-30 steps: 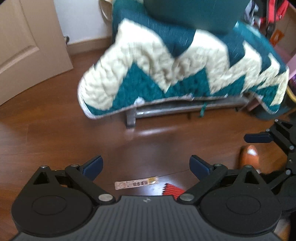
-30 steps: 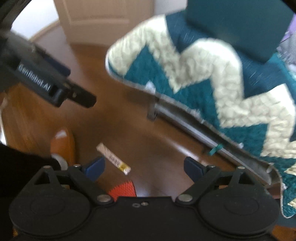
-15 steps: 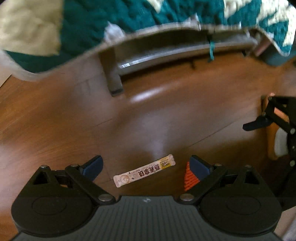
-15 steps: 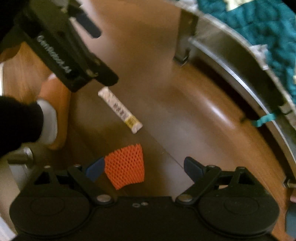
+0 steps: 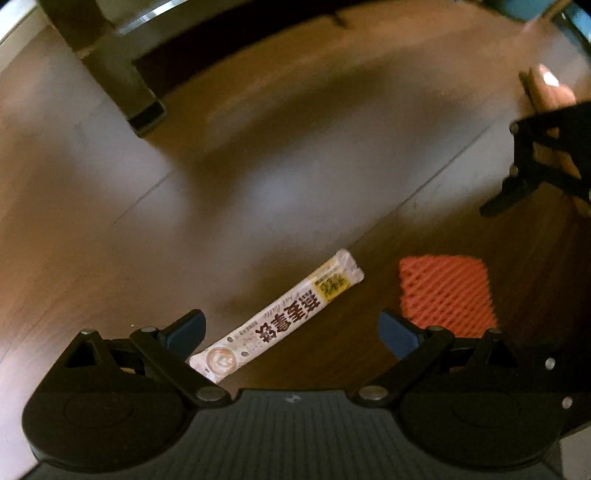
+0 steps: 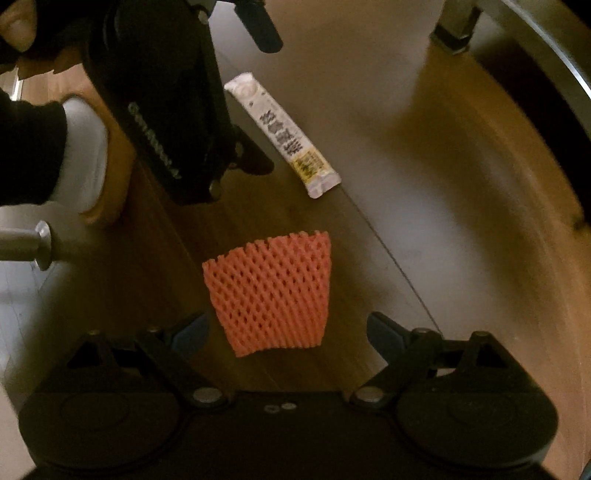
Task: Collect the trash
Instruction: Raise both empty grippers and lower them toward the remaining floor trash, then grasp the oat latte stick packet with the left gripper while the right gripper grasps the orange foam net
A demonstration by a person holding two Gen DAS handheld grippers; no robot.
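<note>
Two pieces of trash lie on the brown wooden floor. A long white sachet wrapper (image 5: 277,317) with dark print lies at a slant, and my left gripper (image 5: 291,330) hangs open over it, pointing down, fingers either side. The wrapper (image 6: 282,134) also shows in the right wrist view, with the left gripper (image 6: 260,101) above it. Beside it lies an orange foam net sleeve (image 6: 269,291). My right gripper (image 6: 288,332) stands open above the sleeve, whose near end falls between the fingers. From the left wrist the sleeve (image 5: 445,293) lies right of the wrapper.
A metal furniture leg (image 5: 136,96) and its frame stand on the floor beyond the trash; the leg (image 6: 454,26) also appears at the top right. A person's foot in a white sock and an orange slipper (image 6: 85,155) rests at the left. A metal rod (image 6: 26,243) juts in nearby.
Both grippers have sunk towards the floor and rolled. The blanket-covered seat has left both views. The wrapper and the net sleeve now look much larger and lie between the fingers.
</note>
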